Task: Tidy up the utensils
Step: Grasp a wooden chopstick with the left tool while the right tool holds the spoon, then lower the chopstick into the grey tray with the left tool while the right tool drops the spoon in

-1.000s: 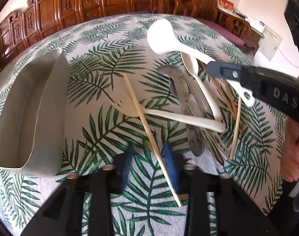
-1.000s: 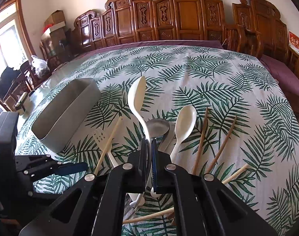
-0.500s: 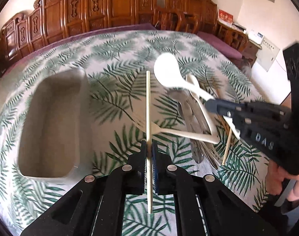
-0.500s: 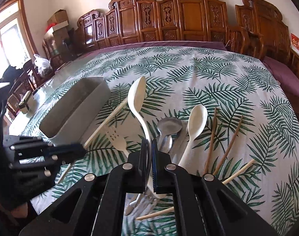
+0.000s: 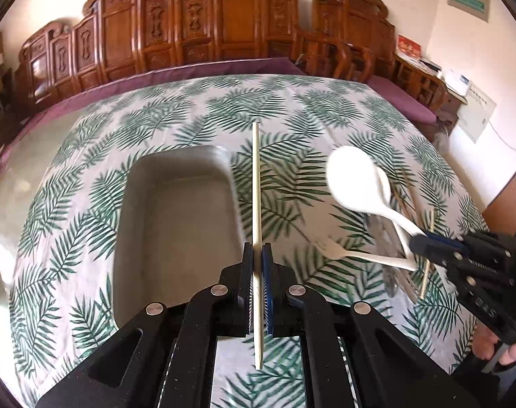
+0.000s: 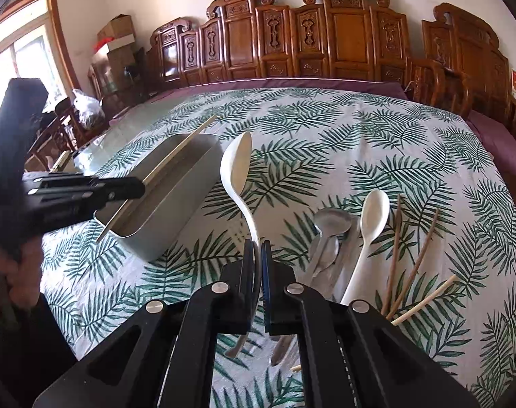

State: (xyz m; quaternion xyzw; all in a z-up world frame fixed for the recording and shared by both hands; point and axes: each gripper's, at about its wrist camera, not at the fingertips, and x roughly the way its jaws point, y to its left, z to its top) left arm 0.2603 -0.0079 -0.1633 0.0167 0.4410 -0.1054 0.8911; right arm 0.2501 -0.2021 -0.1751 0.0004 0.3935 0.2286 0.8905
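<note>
My left gripper (image 5: 257,255) is clamped on a pale chopstick (image 5: 255,183), which stands straight ahead past the pads and sticks out behind them toward me. Just left of it, on the palm-leaf tablecloth (image 5: 196,108), sits the grey oblong bin (image 5: 176,224), open side up. To the right, my right gripper (image 5: 424,243) holds a white spoon (image 5: 351,183) by its handle, bowl raised. Below it a white fork (image 5: 329,248) lies on the cloth beside a blurred heap of metal cutlery (image 5: 392,272).

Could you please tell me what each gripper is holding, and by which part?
Left gripper: pale chopstick, near its lower end. Right gripper: white spoon, by its handle.
</note>
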